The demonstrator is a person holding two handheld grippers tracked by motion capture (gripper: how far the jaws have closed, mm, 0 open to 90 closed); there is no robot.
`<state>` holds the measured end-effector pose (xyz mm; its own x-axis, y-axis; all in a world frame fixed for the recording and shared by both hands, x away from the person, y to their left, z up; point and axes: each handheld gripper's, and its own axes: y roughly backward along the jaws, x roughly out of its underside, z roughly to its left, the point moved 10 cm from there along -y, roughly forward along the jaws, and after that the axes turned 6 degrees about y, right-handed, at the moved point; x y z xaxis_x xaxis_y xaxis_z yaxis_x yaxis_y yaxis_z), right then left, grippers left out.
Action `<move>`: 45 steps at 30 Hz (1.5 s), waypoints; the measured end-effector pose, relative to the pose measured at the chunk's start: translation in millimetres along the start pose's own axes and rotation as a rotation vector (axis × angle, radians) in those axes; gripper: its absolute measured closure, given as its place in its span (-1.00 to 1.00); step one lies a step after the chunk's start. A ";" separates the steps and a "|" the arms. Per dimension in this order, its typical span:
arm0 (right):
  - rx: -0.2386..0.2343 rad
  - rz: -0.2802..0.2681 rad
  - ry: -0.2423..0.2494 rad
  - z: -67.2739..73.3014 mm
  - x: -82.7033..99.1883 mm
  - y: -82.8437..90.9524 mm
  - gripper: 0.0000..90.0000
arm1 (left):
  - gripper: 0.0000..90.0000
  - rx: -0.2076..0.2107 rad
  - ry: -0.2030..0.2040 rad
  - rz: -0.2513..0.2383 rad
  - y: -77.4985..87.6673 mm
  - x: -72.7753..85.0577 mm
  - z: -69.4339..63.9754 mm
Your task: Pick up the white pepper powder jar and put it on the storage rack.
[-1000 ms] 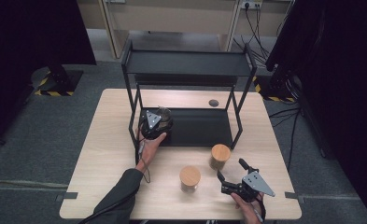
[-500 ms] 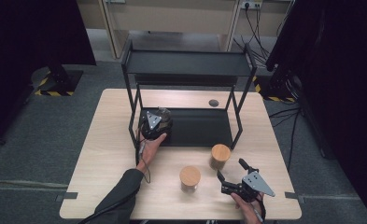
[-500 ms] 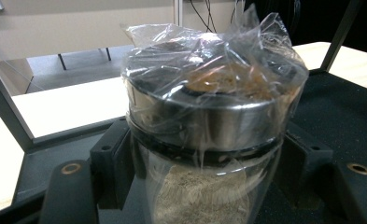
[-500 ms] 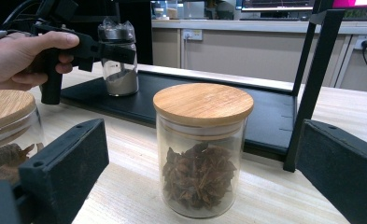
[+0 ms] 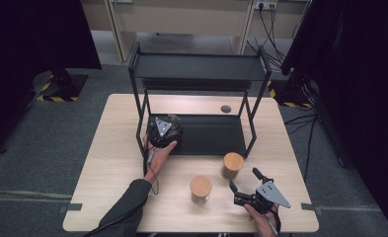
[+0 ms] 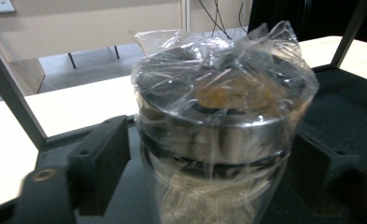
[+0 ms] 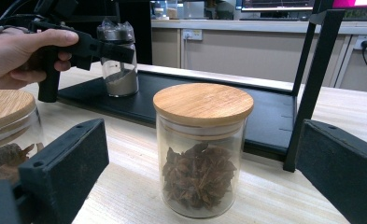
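While the left gripper [image 6: 209, 186] has just been opening, its jaws now stand apart on either side of the plastic-wrapped jar [image 6: 221, 126] set on the black shelf base [image 5: 216, 134] — no pads pressing. Best drawn straight back, so neither jaw clips the wrap. The right gripper [image 7: 204, 186] waits wide open facing the star anise jar [image 7: 202, 149] — empty.

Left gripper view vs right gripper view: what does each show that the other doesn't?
Left gripper view alone: plastic wrap crumpled over the steel-lidded jar's top, close up between open jaws. Right gripper view alone: a wood-lidded jar of star anise on the table, part of a second wood-lidded jar, and the hand holding the left hand-held gripper. Both: the wrapped jar on the rack's black base.
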<state>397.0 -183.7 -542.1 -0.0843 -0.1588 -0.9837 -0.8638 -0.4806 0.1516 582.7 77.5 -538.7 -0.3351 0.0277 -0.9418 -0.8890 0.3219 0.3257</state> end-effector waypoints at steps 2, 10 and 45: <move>0.000 0.000 0.000 0.0 0.0 0.0 -0.94 | -0.67 0.001 0.001 0.007 0.7 0.2 0.8; 0.000 0.000 0.002 0.1 -0.1 -0.1 -0.94 | -0.92 0.004 0.007 0.005 5.2 -1.6 -3.6; 0.000 0.001 0.005 0.2 0.0 -0.1 -0.94 | -0.94 0.053 0.019 -0.040 33.6 8.3 -13.7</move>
<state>397.0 -183.4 -542.1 -0.0827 -0.1631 -0.9831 -0.8636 -0.4806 0.1523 545.7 75.6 -534.4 -0.3059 -0.0039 -0.9521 -0.8840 0.3725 0.2825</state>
